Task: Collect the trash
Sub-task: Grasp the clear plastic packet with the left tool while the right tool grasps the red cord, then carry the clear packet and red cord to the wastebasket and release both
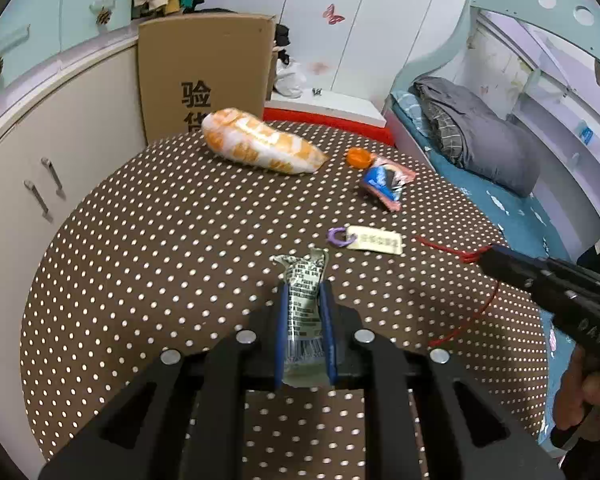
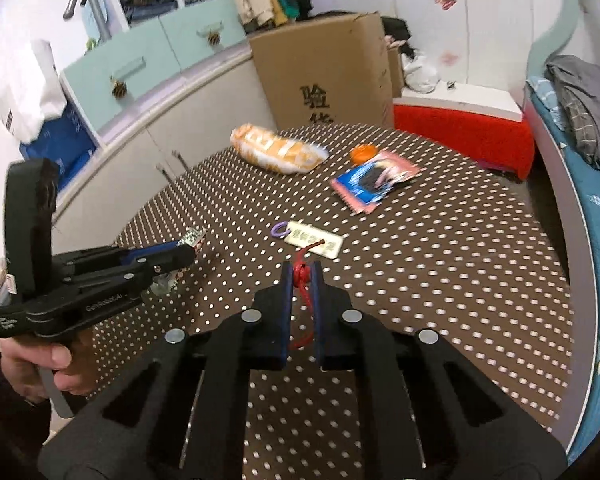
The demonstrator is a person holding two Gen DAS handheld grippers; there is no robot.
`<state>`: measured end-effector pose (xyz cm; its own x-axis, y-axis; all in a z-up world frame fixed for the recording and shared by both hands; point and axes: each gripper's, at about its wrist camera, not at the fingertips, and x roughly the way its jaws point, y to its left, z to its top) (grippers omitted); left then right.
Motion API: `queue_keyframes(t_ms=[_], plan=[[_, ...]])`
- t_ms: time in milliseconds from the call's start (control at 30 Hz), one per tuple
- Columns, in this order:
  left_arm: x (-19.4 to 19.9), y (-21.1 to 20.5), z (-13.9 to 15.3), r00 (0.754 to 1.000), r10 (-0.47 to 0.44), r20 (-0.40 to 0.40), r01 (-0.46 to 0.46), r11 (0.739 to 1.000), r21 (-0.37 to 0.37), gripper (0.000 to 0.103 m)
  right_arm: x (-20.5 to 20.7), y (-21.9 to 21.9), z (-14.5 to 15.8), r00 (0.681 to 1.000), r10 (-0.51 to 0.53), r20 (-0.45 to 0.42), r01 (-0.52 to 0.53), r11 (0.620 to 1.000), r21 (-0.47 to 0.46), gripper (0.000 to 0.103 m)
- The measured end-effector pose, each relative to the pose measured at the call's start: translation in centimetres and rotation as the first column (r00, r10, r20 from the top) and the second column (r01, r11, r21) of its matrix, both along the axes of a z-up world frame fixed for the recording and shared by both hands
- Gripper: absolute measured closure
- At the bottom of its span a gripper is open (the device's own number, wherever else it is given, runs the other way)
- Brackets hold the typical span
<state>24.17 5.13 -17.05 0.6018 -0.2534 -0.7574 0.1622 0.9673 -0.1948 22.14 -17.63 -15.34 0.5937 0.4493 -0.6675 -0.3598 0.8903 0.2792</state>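
My left gripper [image 1: 305, 292] is shut on a silver printed wrapper [image 1: 304, 284] and holds it just above the brown dotted table [image 1: 160, 240]. My right gripper [image 2: 302, 270] is shut on a red string [image 2: 300, 276]; the string [image 1: 452, 250] trails from it over the table in the left wrist view. On the table lie an orange-and-white bag [image 1: 260, 144], an orange cap [image 1: 358, 157], a blue-and-pink wrapper [image 1: 386, 182] and a cream tag with a purple ring [image 1: 374, 239]. These also show in the right wrist view: bag [image 2: 280, 152], cap [image 2: 362, 153], wrapper [image 2: 374, 180], tag [image 2: 314, 239].
A tall cardboard box [image 1: 204, 76] stands behind the table. White cupboards [image 1: 40, 152] run along the left. A red-and-white box [image 2: 464, 128] sits at the back right. A bed with grey bedding [image 1: 472, 132] lies on the right.
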Motion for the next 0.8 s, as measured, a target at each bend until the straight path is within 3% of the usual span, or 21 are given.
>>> queue_keyframes(t_ms=[533,800], plan=[[0.7,-8.3,4.8,0.985,-0.135,0.104,0.134,0.991,0.018,0.088,-3.1,-10.8,5.4,0.977,-0.167,0.129,0.155,0.983,0.099,0.094],[0.7,-14.1,6.7,0.961,-0.234,0.147,0.233,0.972,0.025,0.088,-5.4,-18.8,6.9,0.929,-0.331,0.162,0.31,0.94,0.142,0.094]])
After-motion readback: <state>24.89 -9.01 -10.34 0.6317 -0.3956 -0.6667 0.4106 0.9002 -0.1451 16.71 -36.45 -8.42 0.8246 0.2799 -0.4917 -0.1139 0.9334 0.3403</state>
